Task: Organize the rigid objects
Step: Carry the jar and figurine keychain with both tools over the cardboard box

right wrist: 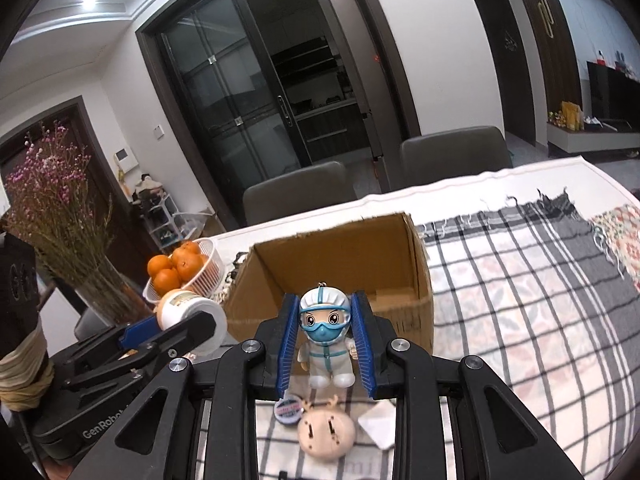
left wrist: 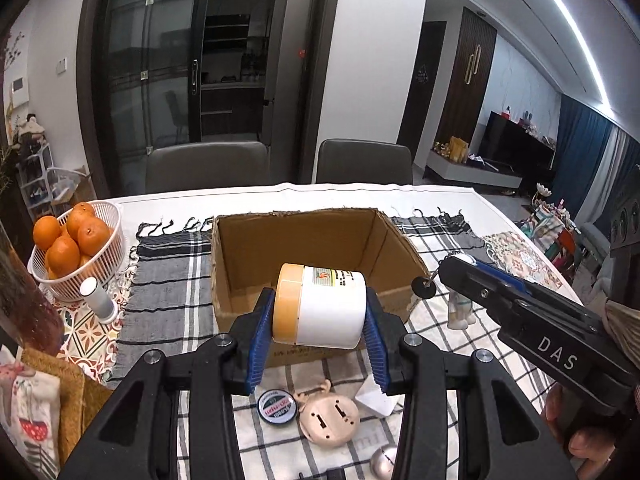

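**Jar and figurine held above the box**

The left hand-held gripper (left wrist: 319,320) is closed partway on a white jar (left wrist: 320,306) with an orange lid, lying sideways between the blue pads, lid to the left. The right hand-held gripper (right wrist: 327,344) is closed on a small figurine (right wrist: 326,340) in a white suit, blue goggles and mask, upright between its pads; a keyring loop shows on its head. Both are held clear of the counter (left wrist: 460,200), just in front of an open cardboard box (left wrist: 320,236) that stands on a grey checked cloth (left wrist: 168,280). Below the grippers, on the cloth, lie a round tin (left wrist: 276,407), a beige face-down toy (left wrist: 330,420) and a white folded paper (left wrist: 376,398). A metal ball (left wrist: 384,462) sits at the lower edge. To the left, a white basket (left wrist: 108,256) of oranges (left wrist: 64,254) stands near a small white cylinder (left wrist: 98,298). Dried flowers (right wrist: 52,196) in a vase rise at far left in the right wrist view. Two chairs (left wrist: 208,166) stand behind the counter
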`<state>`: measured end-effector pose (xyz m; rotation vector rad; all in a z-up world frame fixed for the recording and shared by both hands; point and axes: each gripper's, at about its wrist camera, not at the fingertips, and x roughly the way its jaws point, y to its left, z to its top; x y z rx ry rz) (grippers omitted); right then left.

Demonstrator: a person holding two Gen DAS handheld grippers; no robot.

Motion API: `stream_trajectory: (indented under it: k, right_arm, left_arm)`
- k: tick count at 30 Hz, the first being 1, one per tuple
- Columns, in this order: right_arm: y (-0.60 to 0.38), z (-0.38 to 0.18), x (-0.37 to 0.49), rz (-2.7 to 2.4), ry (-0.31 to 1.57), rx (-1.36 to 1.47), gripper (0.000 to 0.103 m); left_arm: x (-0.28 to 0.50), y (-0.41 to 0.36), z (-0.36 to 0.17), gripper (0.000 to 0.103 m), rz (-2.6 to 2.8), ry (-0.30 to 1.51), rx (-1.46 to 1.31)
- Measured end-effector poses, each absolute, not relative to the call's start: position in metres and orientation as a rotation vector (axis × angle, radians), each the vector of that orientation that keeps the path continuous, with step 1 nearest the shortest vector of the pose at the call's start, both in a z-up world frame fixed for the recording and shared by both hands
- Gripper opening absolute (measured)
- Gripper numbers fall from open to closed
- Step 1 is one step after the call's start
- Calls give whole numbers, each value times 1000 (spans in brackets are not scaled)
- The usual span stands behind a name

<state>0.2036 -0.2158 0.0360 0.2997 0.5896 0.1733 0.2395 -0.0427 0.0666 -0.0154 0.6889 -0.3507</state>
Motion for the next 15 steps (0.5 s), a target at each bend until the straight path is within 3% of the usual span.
stream_trajectory:
  k: [15]
  right_arm:
    - [-213,47,272,201,697,241,28]
  left_arm:
    - [304,-47,73,41,-305,766,13]
